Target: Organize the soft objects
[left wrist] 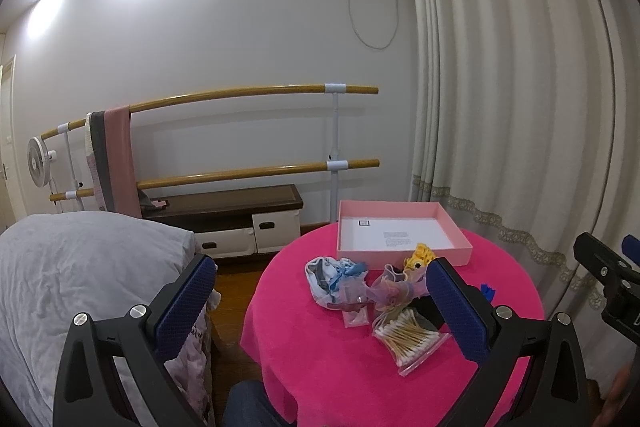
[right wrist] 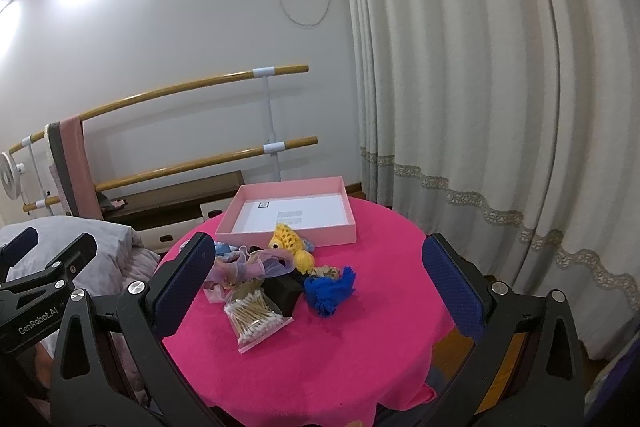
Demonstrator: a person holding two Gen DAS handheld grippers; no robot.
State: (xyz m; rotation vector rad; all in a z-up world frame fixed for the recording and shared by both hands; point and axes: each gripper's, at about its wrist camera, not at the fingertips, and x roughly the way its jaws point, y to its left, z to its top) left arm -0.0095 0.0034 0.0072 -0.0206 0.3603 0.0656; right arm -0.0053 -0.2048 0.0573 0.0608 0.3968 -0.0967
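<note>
Pile of soft objects [right wrist: 280, 267] at centre of round table with pink cloth [right wrist: 320, 355], just in front of shallow pink box [right wrist: 288, 229]. Partly hidden in left wrist view behind one finger of left gripper [left wrist: 320, 307]. Distinguishable within pile: yellow crocheted toy [right wrist: 288, 241] touching box's near wall, blue yarn bundle [right wrist: 330, 289], sheer pink fabric [right wrist: 248, 265], black block [right wrist: 285, 291], bag of cotton swabs [right wrist: 256, 315]; lower items hard to make out. Left gripper released, holding nothing. Right gripper [right wrist: 320, 287] likewise spread, above table. Behind: wooden barre [right wrist: 192, 87] with draped towel [right wrist: 74, 163], curtain [right wrist: 480, 87], bed [left wrist: 80, 287] cut off at left.
</note>
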